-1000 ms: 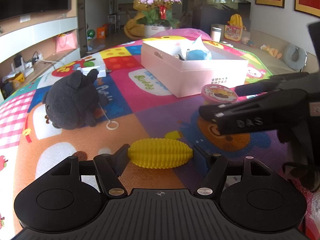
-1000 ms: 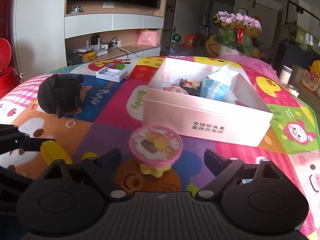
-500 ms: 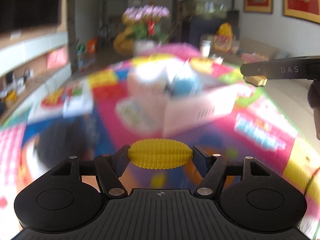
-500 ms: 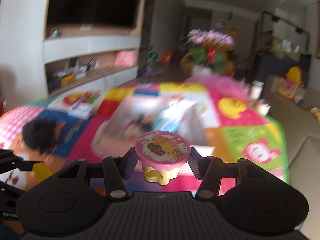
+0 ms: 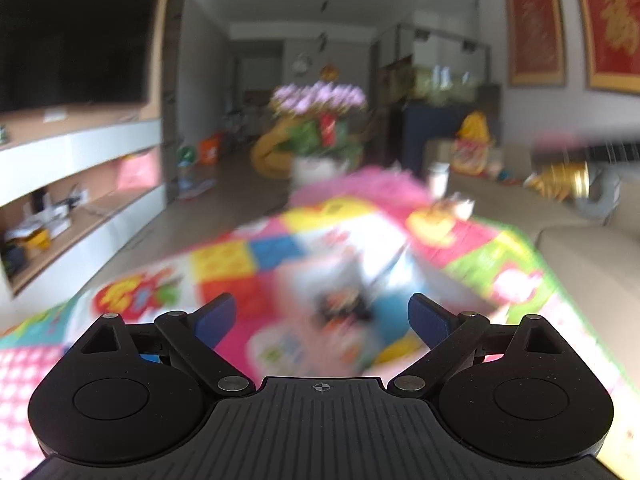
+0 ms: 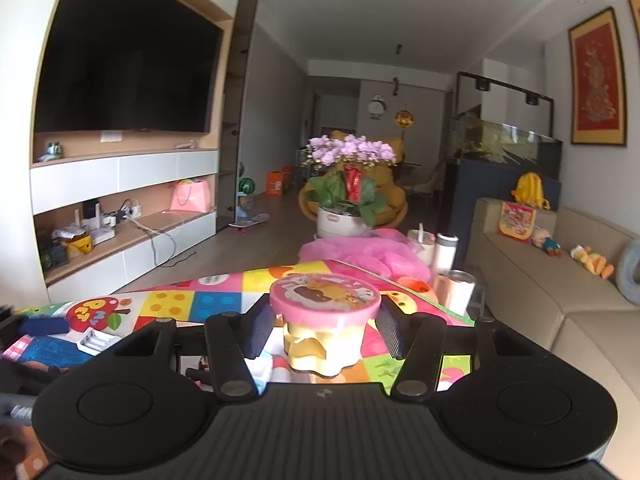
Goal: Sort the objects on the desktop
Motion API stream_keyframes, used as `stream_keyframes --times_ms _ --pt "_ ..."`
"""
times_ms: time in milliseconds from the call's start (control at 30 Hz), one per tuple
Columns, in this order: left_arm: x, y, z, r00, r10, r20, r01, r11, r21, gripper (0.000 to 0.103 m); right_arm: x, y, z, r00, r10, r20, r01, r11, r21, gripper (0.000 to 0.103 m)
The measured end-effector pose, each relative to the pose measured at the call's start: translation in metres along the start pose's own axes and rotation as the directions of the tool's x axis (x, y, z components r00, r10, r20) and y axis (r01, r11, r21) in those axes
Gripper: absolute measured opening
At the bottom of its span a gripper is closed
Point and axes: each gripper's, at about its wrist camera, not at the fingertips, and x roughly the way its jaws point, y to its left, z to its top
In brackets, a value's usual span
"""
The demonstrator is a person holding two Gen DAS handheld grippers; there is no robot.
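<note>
My right gripper [image 6: 325,330] is shut on a yellow cup with a pink picture lid [image 6: 324,308] and holds it up above the mat. That cup also shows as a blur at the far right of the left wrist view [image 5: 560,178]. The jaws of my left gripper [image 5: 322,312] are opening wide, with nothing between the blue pads [image 5: 216,314]. Under them lies the pink box [image 5: 360,248], heavily blurred. The yellow corn toy is in neither view. A blue fingertip of the left gripper [image 6: 40,326] pokes in at the left of the right wrist view.
A colourful play mat [image 6: 220,300] covers the table. On it lie a white battery case [image 6: 94,340] at the left and white cups [image 6: 456,292] at the far right edge. Beyond stand a flower pot [image 6: 346,200], a beige sofa [image 6: 560,280] and TV shelves [image 6: 120,216].
The left jaws spread and the yellow corn toy is gone from between them. The right gripper closed on the pink-lidded cup and lifted it. Both grippers rose and tilted up.
</note>
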Motion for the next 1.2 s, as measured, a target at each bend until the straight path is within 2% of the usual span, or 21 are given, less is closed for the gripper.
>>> stream_keyframes --times_ms 100,167,267,333,467,600,667,733,867,933,1000,1100,1200 --pt "-0.008 0.019 -0.024 0.997 0.025 -0.066 -0.027 0.999 -0.019 0.096 0.022 0.015 0.01 0.997 0.069 -0.033 -0.068 0.998 0.016 0.055" --pt "-0.016 0.03 -0.037 0.995 0.045 -0.089 -0.049 0.998 -0.043 0.097 0.046 0.029 0.018 0.988 0.133 -0.082 -0.13 0.991 0.043 0.055" --pt "-0.027 0.046 -0.057 0.989 0.084 -0.121 -0.092 0.994 -0.061 0.1 0.084 0.054 0.022 0.968 0.186 -0.169 -0.181 0.982 0.044 0.056" --pt "-0.033 0.055 -0.069 0.983 0.124 -0.136 -0.132 0.99 -0.05 0.1 0.104 0.071 0.02 0.963 0.175 -0.205 -0.174 0.984 0.023 0.067" --pt "-0.043 0.066 -0.088 0.975 0.171 -0.139 -0.179 0.983 -0.041 0.1 0.113 0.091 0.016 0.962 0.162 -0.22 -0.167 0.986 -0.005 0.067" --pt "-0.043 0.078 -0.101 0.973 0.179 -0.145 -0.195 0.976 -0.099 0.1 0.115 0.1 0.016 0.95 0.188 -0.249 -0.191 0.981 0.012 0.075" --pt "-0.041 0.084 -0.106 0.97 0.177 -0.168 -0.202 0.969 -0.144 0.1 0.122 0.111 0.019 0.933 0.228 -0.278 -0.226 0.973 0.037 0.082" --pt "-0.045 0.092 -0.107 0.973 0.177 -0.149 -0.204 0.96 -0.194 0.1 0.135 0.129 0.021 0.904 0.282 -0.322 -0.271 0.959 0.081 0.088" --pt "-0.052 0.107 -0.111 0.977 0.177 -0.117 -0.205 0.931 -0.303 0.101 0.174 0.184 0.012 0.8 0.39 -0.455 -0.355 0.92 0.164 0.091" --pt "-0.054 0.113 -0.113 0.979 0.171 -0.11 -0.199 0.917 -0.347 0.101 0.196 0.219 0.002 0.767 0.387 -0.512 -0.357 0.92 0.161 0.091" --pt "-0.052 0.115 -0.113 0.98 0.161 -0.115 -0.192 0.91 -0.367 0.101 0.213 0.251 -0.01 0.756 0.357 -0.548 -0.35 0.929 0.122 0.094" --pt "-0.052 0.114 -0.114 0.979 0.166 -0.119 -0.199 0.906 -0.373 0.101 0.232 0.287 -0.029 0.775 0.3 -0.556 -0.32 0.945 0.064 0.101" --pt "-0.053 0.114 -0.115 0.978 0.174 -0.117 -0.206 0.901 -0.381 0.101 0.249 0.303 -0.041 0.772 0.305 -0.558 -0.32 0.944 0.074 0.102"
